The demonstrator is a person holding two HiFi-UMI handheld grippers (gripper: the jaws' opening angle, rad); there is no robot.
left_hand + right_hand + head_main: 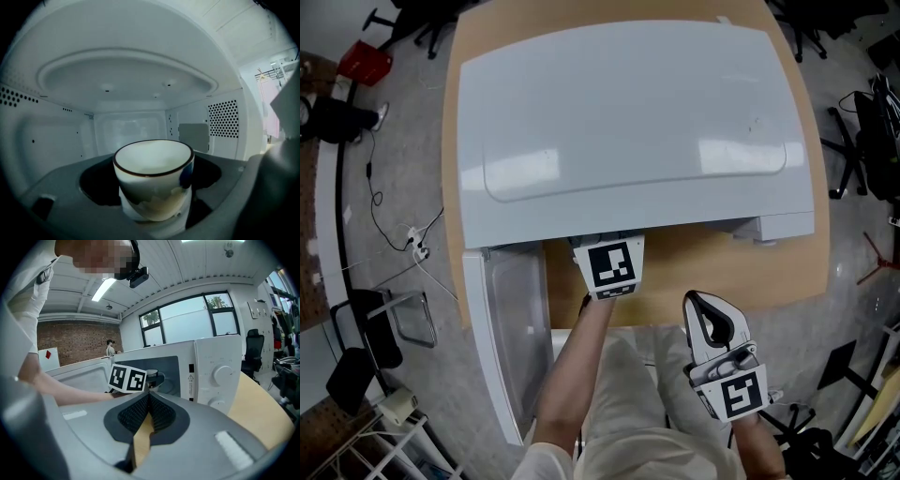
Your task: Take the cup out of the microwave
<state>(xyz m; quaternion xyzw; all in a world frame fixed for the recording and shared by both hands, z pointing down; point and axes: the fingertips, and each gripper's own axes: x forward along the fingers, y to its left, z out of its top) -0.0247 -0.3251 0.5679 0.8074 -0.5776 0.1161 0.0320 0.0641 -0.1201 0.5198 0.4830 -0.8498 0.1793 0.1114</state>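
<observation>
A white cup (153,180) with a dark rim and a blue patch stands upright inside the white microwave (637,122). My left gripper (154,222) reaches into the cavity, with a grey jaw on each side of the cup and closed against its lower sides. In the head view only its marker cube (609,267) shows at the oven's mouth, and the cup is hidden. My right gripper (701,302) hangs in front of the table edge, shut and empty. In the right gripper view it (149,397) points toward the microwave's control panel (218,376).
The microwave door (502,347) stands swung open at the left, past the wooden table's (703,267) front edge. Perforated vents (222,119) line the cavity's right wall. Office chairs (862,141) and cables (403,239) lie on the floor around the table.
</observation>
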